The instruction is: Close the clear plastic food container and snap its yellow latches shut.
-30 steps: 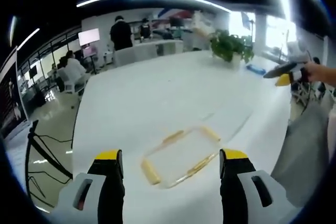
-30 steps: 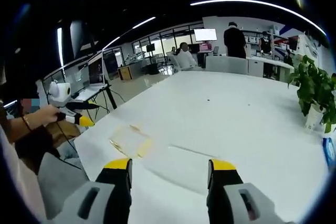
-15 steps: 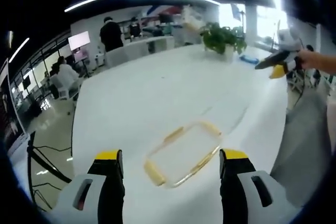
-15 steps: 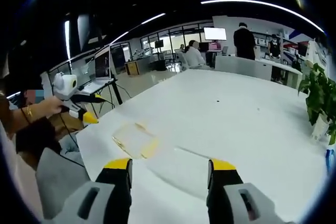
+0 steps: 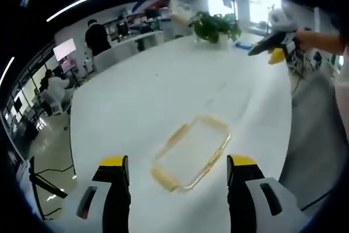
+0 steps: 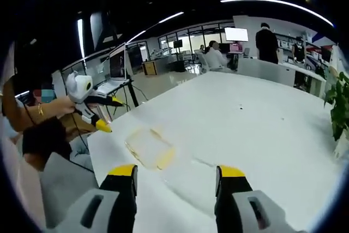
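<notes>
Clear container (image 5: 191,152) lay flat on white tabletop (image 5: 142,96), yellow latches (image 5: 163,179) unsnapped. Left tongs (image 5: 177,168) had closed in above it, released, empty. Right tongs (image 6: 177,174) released, well apart. Approach only; latching not started.

- The clear plastic food container (image 5: 190,151) is see-through, with yellow latches (image 5: 162,177) along its edges.
- The smooth white table (image 5: 163,91) is one plain colour, with no pattern.
- The left gripper (image 5: 174,174) has yellow-tipped black jaws on a pale grey body.
- The right gripper (image 6: 177,179) wears the same yellow, black and grey.
- The leafy potted plant (image 5: 214,25) is green.
- The person's trouser leg (image 5: 313,129) is grey.
</notes>
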`<action>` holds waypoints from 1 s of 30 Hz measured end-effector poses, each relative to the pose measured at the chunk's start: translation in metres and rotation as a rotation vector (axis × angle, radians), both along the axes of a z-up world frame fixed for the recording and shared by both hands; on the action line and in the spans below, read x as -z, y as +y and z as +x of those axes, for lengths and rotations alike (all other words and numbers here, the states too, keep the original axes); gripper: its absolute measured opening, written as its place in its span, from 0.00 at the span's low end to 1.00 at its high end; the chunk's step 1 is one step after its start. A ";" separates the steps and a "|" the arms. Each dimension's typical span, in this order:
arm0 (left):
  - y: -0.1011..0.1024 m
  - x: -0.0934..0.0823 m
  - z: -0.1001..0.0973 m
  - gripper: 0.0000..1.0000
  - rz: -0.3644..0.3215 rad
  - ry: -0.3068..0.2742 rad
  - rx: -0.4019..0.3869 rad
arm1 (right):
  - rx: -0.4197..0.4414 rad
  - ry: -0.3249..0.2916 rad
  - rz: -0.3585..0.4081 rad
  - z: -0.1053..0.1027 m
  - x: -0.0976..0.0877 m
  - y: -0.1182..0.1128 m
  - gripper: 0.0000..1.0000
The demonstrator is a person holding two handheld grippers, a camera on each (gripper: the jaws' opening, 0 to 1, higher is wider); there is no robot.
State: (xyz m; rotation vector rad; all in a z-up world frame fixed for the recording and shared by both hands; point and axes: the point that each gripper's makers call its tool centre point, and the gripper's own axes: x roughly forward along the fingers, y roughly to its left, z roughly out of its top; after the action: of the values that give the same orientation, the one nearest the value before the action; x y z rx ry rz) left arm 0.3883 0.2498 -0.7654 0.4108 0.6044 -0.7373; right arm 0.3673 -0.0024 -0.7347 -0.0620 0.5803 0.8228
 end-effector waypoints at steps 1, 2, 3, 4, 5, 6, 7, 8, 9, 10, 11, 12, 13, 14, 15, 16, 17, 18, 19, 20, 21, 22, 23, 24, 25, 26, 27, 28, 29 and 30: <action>0.000 0.000 0.000 0.72 0.004 -0.001 0.006 | -0.010 -0.006 0.000 0.002 -0.002 0.003 0.57; 0.000 0.001 0.001 0.72 0.005 -0.003 0.015 | -0.016 -0.009 0.001 0.003 -0.003 0.005 0.57; 0.000 0.002 0.002 0.72 0.001 -0.003 0.018 | -0.020 -0.010 0.004 0.005 -0.003 0.007 0.57; 0.001 0.003 0.003 0.71 0.000 0.001 0.018 | -0.024 -0.009 0.008 0.007 -0.003 0.009 0.57; 0.001 0.004 0.003 0.72 0.002 0.005 0.024 | -0.032 -0.011 0.011 0.008 -0.003 0.012 0.57; 0.001 0.005 0.003 0.72 0.004 0.005 0.032 | -0.037 -0.011 0.012 0.008 -0.003 0.014 0.57; 0.001 0.006 0.002 0.72 0.011 0.006 0.042 | -0.043 -0.010 0.010 0.009 -0.003 0.016 0.57; 0.001 0.007 0.002 0.72 0.017 0.008 0.050 | -0.055 -0.012 0.006 0.008 -0.002 0.020 0.57; 0.000 0.008 0.002 0.72 0.022 0.009 0.060 | -0.063 -0.012 0.003 0.008 -0.001 0.022 0.57; 0.001 0.010 0.003 0.72 0.026 0.012 0.065 | -0.075 -0.011 -0.001 0.008 0.000 0.024 0.57; 0.001 0.012 0.003 0.72 0.031 0.017 0.073 | -0.081 -0.010 -0.002 0.008 0.001 0.026 0.57; 0.002 0.013 0.004 0.71 0.034 0.020 0.074 | -0.094 -0.008 -0.007 0.007 0.003 0.029 0.57; 0.004 0.017 0.005 0.71 0.039 0.027 0.068 | -0.113 -0.006 -0.011 0.005 0.004 0.032 0.57; 0.005 0.020 0.005 0.71 0.042 0.034 0.070 | -0.129 -0.007 -0.020 0.004 0.006 0.035 0.57; 0.005 0.023 0.005 0.71 0.045 0.042 0.076 | -0.145 -0.005 -0.028 0.003 0.008 0.038 0.57; 0.005 0.025 0.005 0.71 0.048 0.047 0.078 | -0.149 -0.005 -0.030 0.003 0.009 0.040 0.57; 0.005 0.027 0.005 0.71 0.050 0.050 0.079 | -0.161 -0.003 -0.031 0.002 0.010 0.043 0.57; 0.005 0.029 0.005 0.71 0.055 0.056 0.085 | -0.168 -0.003 -0.031 0.002 0.011 0.045 0.57; 0.005 0.029 0.005 0.71 0.056 0.057 0.088 | -0.178 -0.001 -0.033 0.002 0.012 0.047 0.57; 0.005 0.031 0.005 0.71 0.059 0.063 0.094 | -0.183 0.001 -0.034 0.002 0.013 0.049 0.57; 0.005 0.032 0.005 0.71 0.060 0.064 0.096 | -0.190 0.004 -0.032 0.002 0.014 0.051 0.57; 0.004 0.033 0.005 0.71 0.063 0.068 0.103 | -0.195 0.007 -0.034 0.002 0.015 0.052 0.57; 0.004 0.034 0.005 0.70 0.065 0.072 0.109 | -0.201 0.008 -0.036 0.002 0.015 0.053 0.57; 0.004 0.036 0.005 0.70 0.069 0.076 0.116 | -0.209 0.008 -0.041 0.002 0.017 0.054 0.57; 0.004 0.037 0.005 0.70 0.072 0.079 0.122 | -0.213 0.009 -0.042 0.002 0.018 0.054 0.57; 0.004 0.038 0.005 0.70 0.080 0.083 0.131 | -0.220 0.012 -0.045 0.003 0.019 0.055 0.57; 0.004 0.039 0.006 0.70 0.085 0.084 0.137 | -0.225 0.014 -0.046 0.003 0.020 0.056 0.57; 0.004 0.040 0.006 0.70 0.089 0.086 0.140 | -0.233 0.016 -0.051 0.004 0.022 0.057 0.57; 0.004 0.041 0.006 0.70 0.096 0.089 0.150 | -0.238 0.019 -0.055 0.004 0.023 0.058 0.57; 0.004 0.042 0.007 0.70 0.099 0.090 0.155 | -0.247 0.019 -0.061 0.004 0.025 0.060 0.57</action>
State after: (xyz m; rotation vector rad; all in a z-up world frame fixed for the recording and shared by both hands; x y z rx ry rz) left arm 0.3949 0.2534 -0.8071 0.5219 0.7010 -0.8793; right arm 0.3714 0.0572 -0.7594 -0.1846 0.6231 1.0464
